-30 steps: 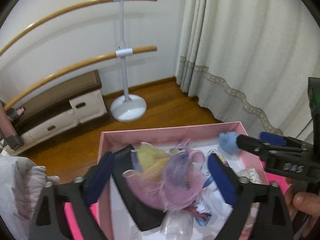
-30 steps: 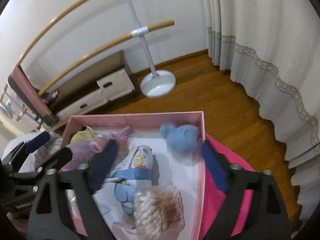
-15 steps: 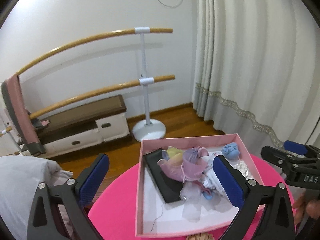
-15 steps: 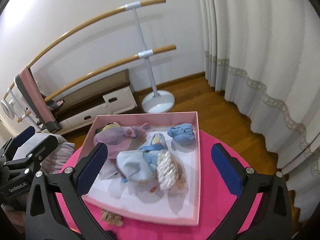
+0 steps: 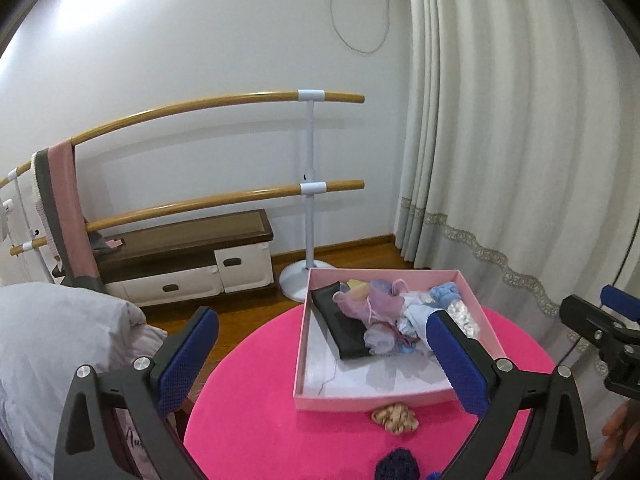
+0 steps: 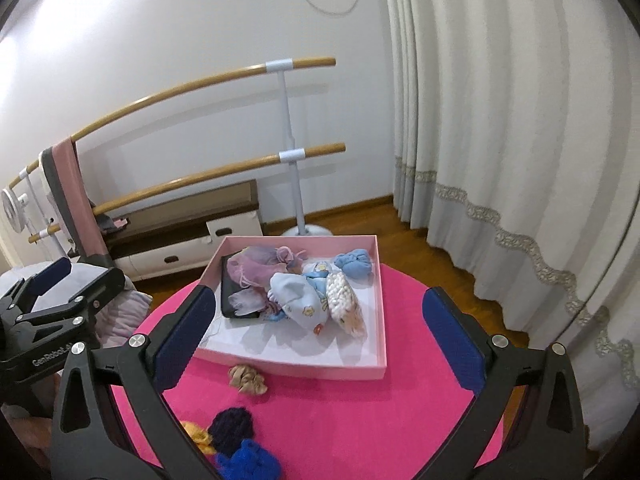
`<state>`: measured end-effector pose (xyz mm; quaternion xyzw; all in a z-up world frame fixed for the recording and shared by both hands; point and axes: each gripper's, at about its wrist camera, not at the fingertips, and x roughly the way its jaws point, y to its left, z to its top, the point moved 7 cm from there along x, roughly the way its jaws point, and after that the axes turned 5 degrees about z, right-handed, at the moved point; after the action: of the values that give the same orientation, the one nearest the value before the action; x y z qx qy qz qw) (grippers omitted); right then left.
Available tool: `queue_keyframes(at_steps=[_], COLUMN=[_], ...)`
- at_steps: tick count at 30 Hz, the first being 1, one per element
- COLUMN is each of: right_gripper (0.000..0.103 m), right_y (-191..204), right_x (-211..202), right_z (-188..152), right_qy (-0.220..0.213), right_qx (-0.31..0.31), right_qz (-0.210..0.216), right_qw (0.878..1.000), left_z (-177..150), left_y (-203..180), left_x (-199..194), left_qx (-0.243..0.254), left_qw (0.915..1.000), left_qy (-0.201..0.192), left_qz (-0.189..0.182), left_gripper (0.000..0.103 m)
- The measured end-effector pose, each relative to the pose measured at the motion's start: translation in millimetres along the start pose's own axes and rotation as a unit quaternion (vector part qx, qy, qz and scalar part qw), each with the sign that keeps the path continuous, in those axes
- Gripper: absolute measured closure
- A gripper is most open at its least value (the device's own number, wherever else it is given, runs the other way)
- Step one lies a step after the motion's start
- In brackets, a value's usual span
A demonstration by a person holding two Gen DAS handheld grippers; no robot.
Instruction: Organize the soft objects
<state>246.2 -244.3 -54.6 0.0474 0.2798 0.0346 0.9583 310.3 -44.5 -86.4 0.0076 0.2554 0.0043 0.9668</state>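
A pink box (image 5: 372, 402) (image 6: 381, 312) sits on a round pink table (image 5: 260, 420) (image 6: 360, 412). It holds a purple gauze pouch (image 6: 256, 266), a light blue scrunchie (image 6: 354, 264), a pale blue printed cloth (image 6: 296, 300), a bag of white beads (image 6: 342, 300) and a black flat case (image 5: 340, 332). On the table in front of the box lie a tan scrunchie (image 5: 394, 418) (image 6: 246, 378), a navy one (image 6: 231, 426), a bright blue one (image 6: 248, 460) and an orange one (image 6: 196, 434). My left gripper (image 5: 320, 364) and right gripper (image 6: 320, 340) are open and empty, held high above the table.
A ballet barre stand (image 5: 306, 208) and a low brown-and-white bench (image 5: 184, 260) stand by the wall. Cream curtains (image 5: 500, 140) hang at the right. Grey bedding (image 5: 48, 340) lies at the left. Wooden floor surrounds the table.
Both grippers have lifted up and back from the box. The purple pouch and blue scrunchie lie in the box, and the scrunchies on the table have come into view.
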Motion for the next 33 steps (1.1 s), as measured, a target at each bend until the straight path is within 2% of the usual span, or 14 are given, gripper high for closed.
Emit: queue_keyframes(at_steps=[11, 24, 33], right_gripper=[0.000, 0.000, 0.000], right_y=[20, 30, 36], right_x=[-54, -91, -98], right_z=[-33, -63, -80], right_qy=[-0.030, -0.043, -0.036], right_qx=[0.006, 0.003, -0.005], right_qz=[-0.004, -0.009, -0.008], right_qw=[1.000, 0.999, 0.999], left_z=[-56, -83, -96], left_y=[27, 43, 48], left_x=[-97, -167, -190], left_qx=[-0.001, -0.005, -0.002], left_qw=[0.9999, 0.9998, 0.9998], left_qy=[-0.008, -0.011, -0.004], left_qz=[0.011, 0.016, 0.017], left_gripper=[0.000, 0.000, 0.000])
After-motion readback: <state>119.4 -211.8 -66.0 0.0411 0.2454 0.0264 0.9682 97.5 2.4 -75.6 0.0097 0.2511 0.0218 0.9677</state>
